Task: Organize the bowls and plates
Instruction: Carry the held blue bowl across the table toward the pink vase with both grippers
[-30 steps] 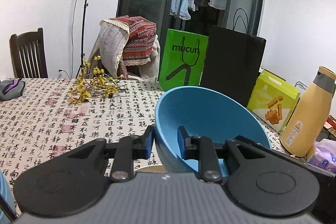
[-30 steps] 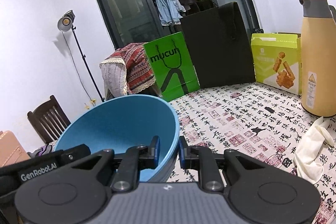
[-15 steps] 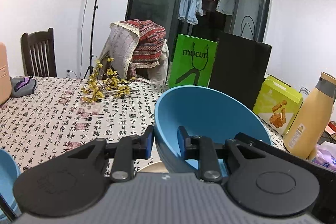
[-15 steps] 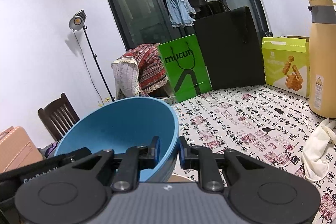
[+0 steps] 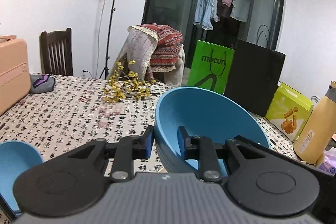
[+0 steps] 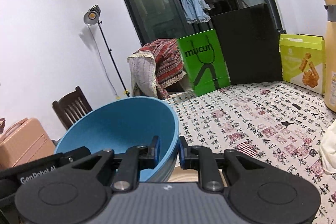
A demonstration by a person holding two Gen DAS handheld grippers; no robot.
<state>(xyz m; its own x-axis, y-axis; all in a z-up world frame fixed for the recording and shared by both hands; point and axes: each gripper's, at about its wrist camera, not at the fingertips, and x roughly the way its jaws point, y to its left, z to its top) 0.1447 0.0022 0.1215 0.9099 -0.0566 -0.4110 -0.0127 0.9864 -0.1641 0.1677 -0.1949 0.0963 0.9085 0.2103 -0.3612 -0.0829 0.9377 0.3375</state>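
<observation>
Left wrist view: the left gripper (image 5: 164,141) pinches the left rim of the deep round blue plastic bowl (image 5: 206,117), raised above the calligraphy-print tablecloth (image 5: 69,112), with open cloth ahead. A second blue bowl (image 5: 14,163) sits at the lower left edge.

Right wrist view: the right gripper (image 6: 169,150) clamps the same bowl's (image 6: 121,127) right rim; bare cloth (image 6: 252,119) stretches rightward.

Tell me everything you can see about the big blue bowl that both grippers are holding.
The big blue bowl is round and deep, smooth matte blue, plastic by its look, and empty. It is tilted, its opening facing the far side of the room. The left hand-held gripper pinches one side of its rim, the right hand-held gripper the opposite side, each with one pad inside and one outside. It appears lifted above the calligraphy-print tablecloth.
</observation>
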